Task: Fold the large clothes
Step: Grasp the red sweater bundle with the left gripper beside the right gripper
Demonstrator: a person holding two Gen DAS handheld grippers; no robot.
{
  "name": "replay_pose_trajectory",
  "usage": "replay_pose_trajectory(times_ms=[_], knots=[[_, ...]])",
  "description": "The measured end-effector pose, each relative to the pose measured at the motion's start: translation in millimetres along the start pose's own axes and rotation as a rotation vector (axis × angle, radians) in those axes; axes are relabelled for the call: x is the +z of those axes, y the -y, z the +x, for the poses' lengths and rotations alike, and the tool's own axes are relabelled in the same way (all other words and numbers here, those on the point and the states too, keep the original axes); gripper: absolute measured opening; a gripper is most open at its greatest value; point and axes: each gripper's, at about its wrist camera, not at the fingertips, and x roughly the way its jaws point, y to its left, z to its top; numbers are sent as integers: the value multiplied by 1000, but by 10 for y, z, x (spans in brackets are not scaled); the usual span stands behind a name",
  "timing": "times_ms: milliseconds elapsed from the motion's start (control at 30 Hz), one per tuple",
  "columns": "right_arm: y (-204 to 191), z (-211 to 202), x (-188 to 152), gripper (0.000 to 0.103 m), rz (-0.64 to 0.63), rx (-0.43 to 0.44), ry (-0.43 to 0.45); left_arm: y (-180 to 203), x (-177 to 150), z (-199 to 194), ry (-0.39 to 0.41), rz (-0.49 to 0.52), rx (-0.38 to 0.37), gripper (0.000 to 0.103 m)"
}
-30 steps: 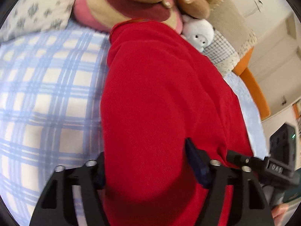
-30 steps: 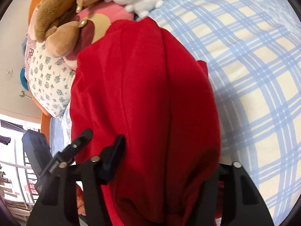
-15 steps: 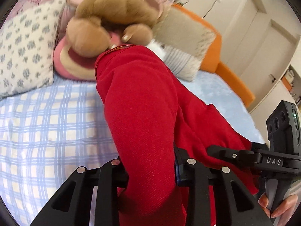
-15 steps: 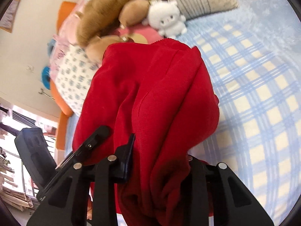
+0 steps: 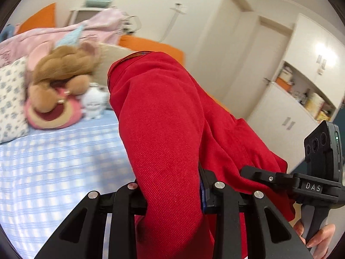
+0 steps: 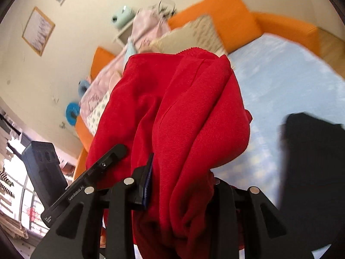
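Your left gripper (image 5: 172, 196) and right gripper (image 6: 179, 192) each clamp a thick bunch of the soft, floppy red garment (image 5: 168, 118) at six o'clock, so grip hems.

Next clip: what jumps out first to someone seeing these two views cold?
The red garment fills the middle of both views, bunched between the fingers of the left gripper and the right gripper. Behind it, a brown plush toy lies at the head of the blue checked bed.
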Motion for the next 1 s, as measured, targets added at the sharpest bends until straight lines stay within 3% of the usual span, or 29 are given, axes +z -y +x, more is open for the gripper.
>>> replay_pose_trajectory(times_ms=[200, 433, 567, 800, 1000], knots=[[639, -1085, -101, 31, 57, -98, 93, 958, -205, 307, -50, 47, -128, 35], [1456, -1676, -346, 31, 134, -193, 105, 1678, -679, 873, -164, 48, -203, 35], [1901, -1779, -478, 31, 176, -209, 99, 1806, -856, 1210, -222, 16, -223, 35], [2377, -1656, -571, 31, 202, -202, 93, 1811, -1129, 1677, -256, 17, -258, 36], [2808, -1442, -757, 31, 236, -171, 93, 1633, -1407, 1991, -230, 15, -273, 37]])
